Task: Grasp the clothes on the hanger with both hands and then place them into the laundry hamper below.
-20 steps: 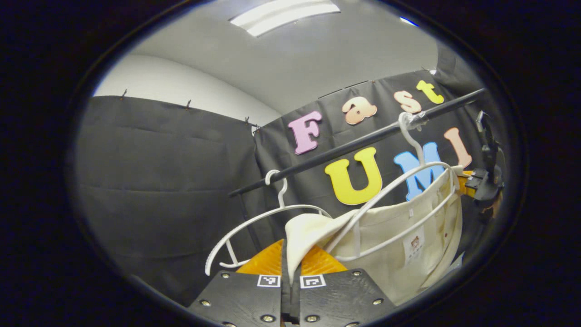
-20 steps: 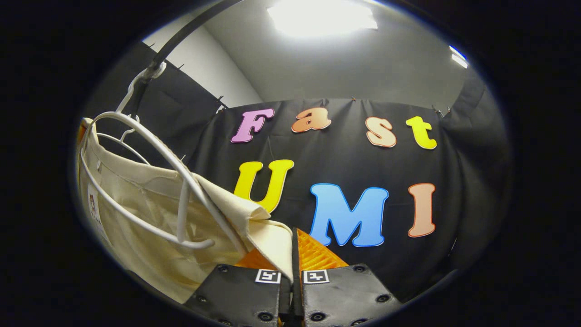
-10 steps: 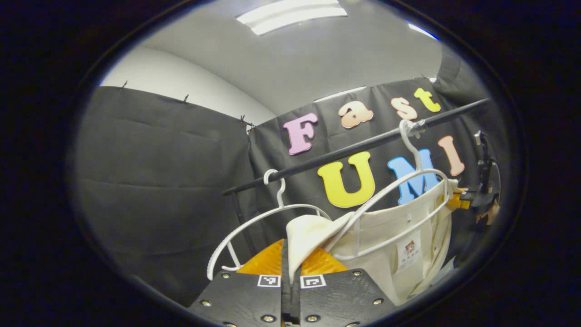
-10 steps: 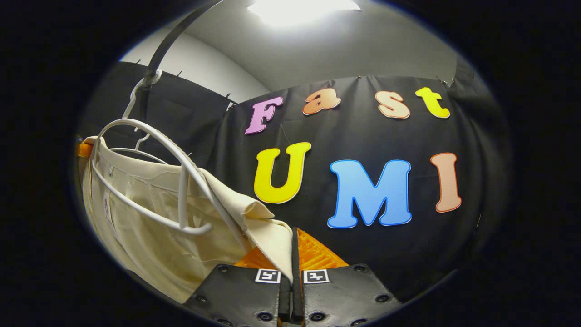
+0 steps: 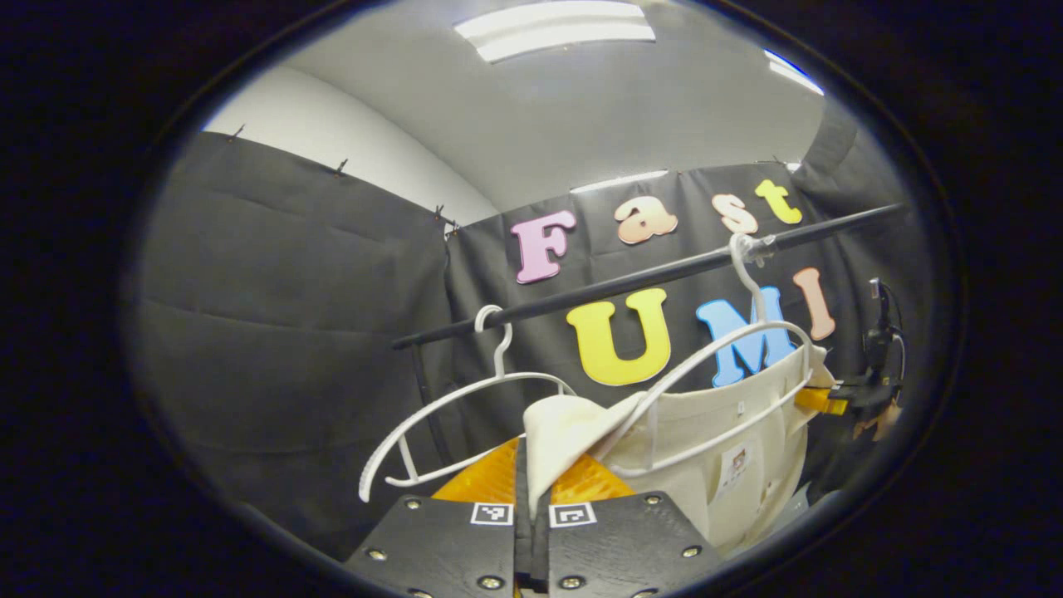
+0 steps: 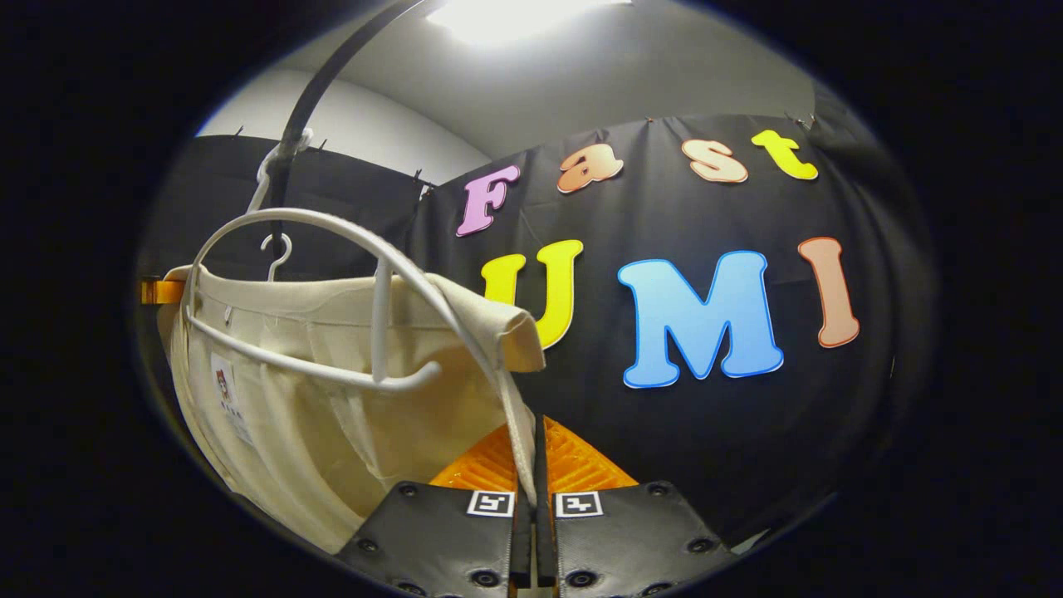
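In the left gripper view, the left gripper (image 5: 531, 490) has its jaws closed on one top corner of the cream garment (image 5: 706, 440). In the right gripper view, the right gripper (image 6: 531, 490) pinches the opposite corner between closed jaws. The garment hangs spread between them, draped on a white hanger (image 6: 332, 241) hooked to the black rail (image 5: 648, 278). Farther along the rail hangs a bare white hanger (image 5: 448, 407).

The left gripper (image 5: 531, 490) points upward, jaws pressed together on a fold of cream cloth (image 5: 565, 423). The right gripper (image 6: 532, 473) likewise tilts up, jaws pinched on the cloth's edge.
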`<action>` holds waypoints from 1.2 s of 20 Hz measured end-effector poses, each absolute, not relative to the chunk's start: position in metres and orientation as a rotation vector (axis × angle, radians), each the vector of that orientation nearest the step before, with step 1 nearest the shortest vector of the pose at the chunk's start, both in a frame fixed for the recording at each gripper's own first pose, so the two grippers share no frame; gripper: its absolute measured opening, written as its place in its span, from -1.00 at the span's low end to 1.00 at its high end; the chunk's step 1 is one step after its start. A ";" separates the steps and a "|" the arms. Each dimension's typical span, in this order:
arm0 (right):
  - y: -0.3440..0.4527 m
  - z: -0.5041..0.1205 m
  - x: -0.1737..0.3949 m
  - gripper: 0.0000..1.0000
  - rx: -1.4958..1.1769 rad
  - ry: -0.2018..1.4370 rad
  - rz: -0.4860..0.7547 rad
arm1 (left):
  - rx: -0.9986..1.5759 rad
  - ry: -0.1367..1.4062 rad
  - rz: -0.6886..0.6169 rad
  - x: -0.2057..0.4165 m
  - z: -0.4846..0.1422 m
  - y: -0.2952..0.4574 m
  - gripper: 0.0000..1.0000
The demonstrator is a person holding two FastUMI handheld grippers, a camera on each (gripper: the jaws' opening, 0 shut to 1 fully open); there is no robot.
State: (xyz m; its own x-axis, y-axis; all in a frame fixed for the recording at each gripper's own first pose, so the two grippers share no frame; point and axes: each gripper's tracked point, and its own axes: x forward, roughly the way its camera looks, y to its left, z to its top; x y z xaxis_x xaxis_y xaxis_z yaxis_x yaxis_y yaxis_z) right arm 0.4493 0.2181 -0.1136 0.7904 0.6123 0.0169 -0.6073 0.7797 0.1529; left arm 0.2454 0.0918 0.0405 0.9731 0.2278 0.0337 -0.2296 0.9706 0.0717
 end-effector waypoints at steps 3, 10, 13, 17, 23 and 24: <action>0.214 -0.103 0.457 -0.92 0.187 0.023 0.628 | 0.020 -0.026 0.175 0.250 0.046 0.092 -0.99; 0.238 -0.138 0.442 -0.92 0.287 0.145 0.601 | 0.008 -0.031 0.118 0.243 0.028 0.097 -0.99; 0.252 -0.166 0.429 -0.92 0.319 0.284 0.651 | -0.055 0.031 0.125 0.248 0.000 0.108 -0.99; 0.254 -0.214 0.397 -0.85 0.323 0.340 0.624 | -0.091 0.094 0.117 0.226 -0.054 0.107 -0.99; 0.271 -0.238 0.328 -0.92 0.287 0.405 0.666 | -0.055 0.184 0.058 0.209 -0.106 0.072 -0.99; 0.277 -0.233 0.314 -0.85 0.277 0.404 0.685 | -0.062 0.191 0.039 0.205 -0.112 0.065 -0.99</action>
State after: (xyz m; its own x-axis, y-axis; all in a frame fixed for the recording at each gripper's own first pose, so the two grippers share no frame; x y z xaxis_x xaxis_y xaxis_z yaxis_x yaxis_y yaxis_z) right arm 0.3139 0.2772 -0.2326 0.7020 0.6597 -0.2684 -0.5540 0.7426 0.3762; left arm 0.2053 0.0652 -0.1119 0.9810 0.0323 -0.1913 -0.0442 0.9973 -0.0581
